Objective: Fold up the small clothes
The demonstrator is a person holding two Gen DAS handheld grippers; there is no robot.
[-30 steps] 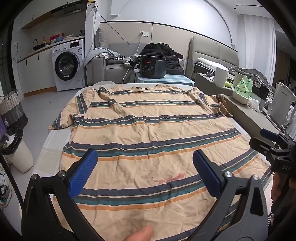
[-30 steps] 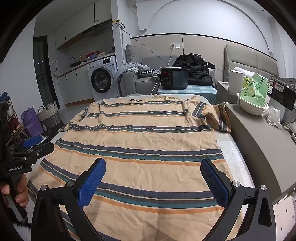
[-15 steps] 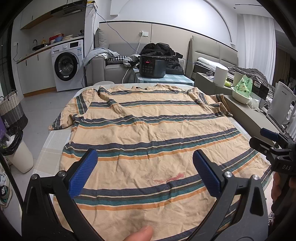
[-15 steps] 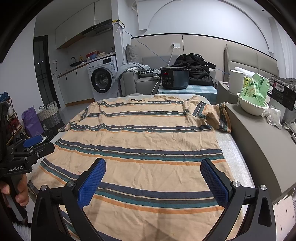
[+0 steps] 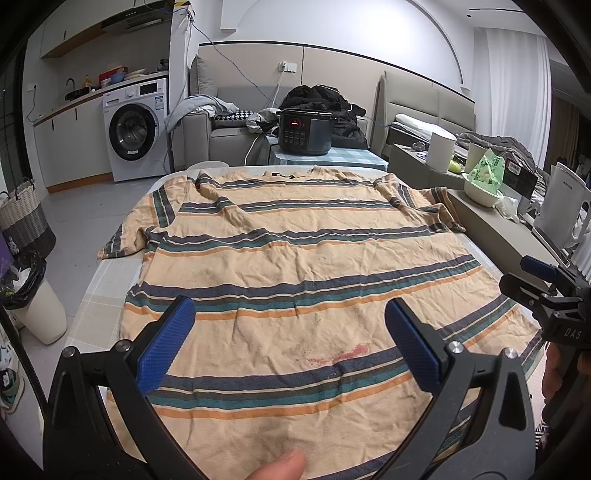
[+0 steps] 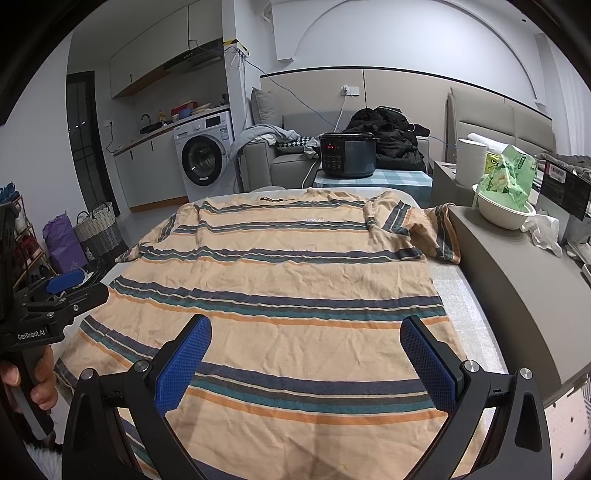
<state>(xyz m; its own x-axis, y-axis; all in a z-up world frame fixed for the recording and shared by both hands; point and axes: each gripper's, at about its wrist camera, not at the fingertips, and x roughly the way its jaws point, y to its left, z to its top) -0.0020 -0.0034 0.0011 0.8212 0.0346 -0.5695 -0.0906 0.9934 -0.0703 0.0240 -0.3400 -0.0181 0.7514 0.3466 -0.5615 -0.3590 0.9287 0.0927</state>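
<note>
Shirt flat, both grippers over the hem

My left gripper (image 5: 288, 332) and right gripper (image 6: 304, 350) hover spread wide, empty; the striped shirt (image 5: 295, 258) lies on the table (image 5: 110, 280), collar far, hem nearest both.

washing machine (image 5: 135, 136), black cooker (image 5: 305, 131), white bowl (image 6: 504, 216)

White walls (image 5: 332, 33) curving overhead; washing machine (image 5: 135, 129) sitting under kitchen counter; grey sofa (image 5: 221, 136) standing behind; woven basket (image 6: 98, 230) resting on pale floor (image 5: 85, 218).
</note>
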